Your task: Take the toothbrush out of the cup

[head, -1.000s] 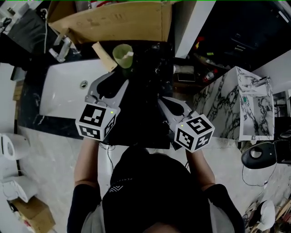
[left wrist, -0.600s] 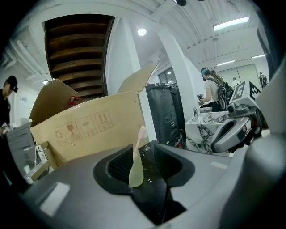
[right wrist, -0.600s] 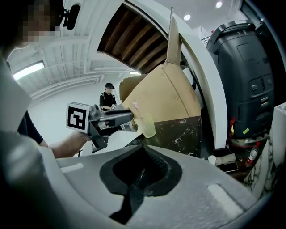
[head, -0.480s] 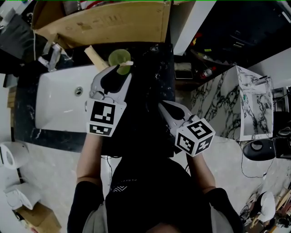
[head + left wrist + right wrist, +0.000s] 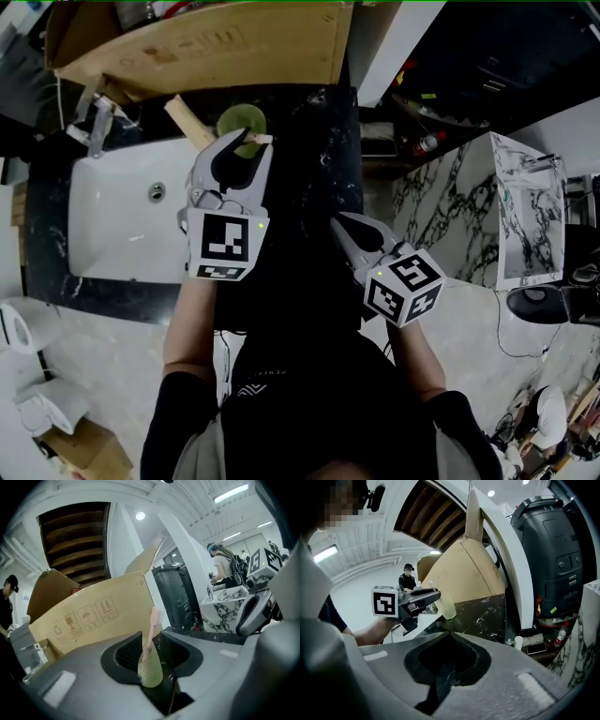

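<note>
A pale green cup (image 5: pixel 239 120) stands on the black marble counter (image 5: pixel 314 169) beside the sink. A pale pink toothbrush (image 5: pixel 262 140) leans out of the cup to the right, and in the left gripper view the toothbrush (image 5: pixel 153 620) rises above the cup (image 5: pixel 151 670). My left gripper (image 5: pixel 249 141) has its jaws round the cup. They have just been closing, and the pads (image 5: pixel 129 653) lie against the cup's sides. My right gripper (image 5: pixel 339 222) hovers over the counter to the right, well short of the cup (image 5: pixel 447 606). Its tips meet, with nothing between them.
A white sink (image 5: pixel 122 216) with a chrome tap (image 5: pixel 94 122) lies left of the cup. A big open cardboard box (image 5: pixel 216 42) stands right behind it. A marble-patterned unit (image 5: pixel 525 216) and a cluttered shelf (image 5: pixel 412 141) are at the right. People stand in the background.
My left gripper has moved forward from short of the cup until its jaws reach round it. The right gripper has shifted only slightly.
</note>
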`<state>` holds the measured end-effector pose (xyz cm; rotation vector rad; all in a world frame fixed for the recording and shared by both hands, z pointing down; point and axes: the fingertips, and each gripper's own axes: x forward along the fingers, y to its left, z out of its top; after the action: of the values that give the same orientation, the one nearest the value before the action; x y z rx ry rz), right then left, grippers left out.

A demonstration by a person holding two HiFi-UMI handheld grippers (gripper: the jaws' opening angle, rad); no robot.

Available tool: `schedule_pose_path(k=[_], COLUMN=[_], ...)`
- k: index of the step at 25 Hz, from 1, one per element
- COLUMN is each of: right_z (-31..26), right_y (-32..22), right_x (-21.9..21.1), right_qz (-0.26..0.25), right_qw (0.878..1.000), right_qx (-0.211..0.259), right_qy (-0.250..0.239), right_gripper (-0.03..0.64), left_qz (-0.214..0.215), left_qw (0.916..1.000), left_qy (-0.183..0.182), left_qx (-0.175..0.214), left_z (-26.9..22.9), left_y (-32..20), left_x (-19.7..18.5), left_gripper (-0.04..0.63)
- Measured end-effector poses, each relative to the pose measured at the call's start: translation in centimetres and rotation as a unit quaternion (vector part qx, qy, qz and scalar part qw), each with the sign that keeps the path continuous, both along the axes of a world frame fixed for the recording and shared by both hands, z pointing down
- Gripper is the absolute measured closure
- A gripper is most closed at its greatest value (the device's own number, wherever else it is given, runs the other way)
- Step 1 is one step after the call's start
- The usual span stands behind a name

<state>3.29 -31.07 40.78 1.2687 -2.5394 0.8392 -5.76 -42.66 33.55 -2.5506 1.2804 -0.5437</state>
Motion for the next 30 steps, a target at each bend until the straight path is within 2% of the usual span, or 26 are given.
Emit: schedule_pose_path(k=[9,18,23,30], right_z=[0.5,0.4,-0.2,-1.0], right_y=[-0.2,0.1,0.5,1.5], right_x=[0.6,0.3,0.2,0.0], right_qz=[0.01,0.006,0.003,-0.006], right_qw=[1.0,1.0,1.0,1.0], right_qx=[-0.01,-0.005,0.003,0.019], right_qy=[-0.001,-0.003,-0.004,-0.005], right_gripper=[0.612,0.612,0.612,0.612], left_qz=[0.007,0.002,0.004,-0.003], left_qw=[0.9997,0.9988,0.9952,0.9893], left_qy=[-0.013,-0.029,-0.041,-0.033], left_qx=[0.02,0.04,0.089,0.142], left_z=[-0.1,-0.7,-3.3,-6.8], left_y=[-0.1,0.1,0.9,2.8], left_x=[0.3,-0.1,-0.1,-0.3], left_gripper=[0.544,0.557,0.557,0.557])
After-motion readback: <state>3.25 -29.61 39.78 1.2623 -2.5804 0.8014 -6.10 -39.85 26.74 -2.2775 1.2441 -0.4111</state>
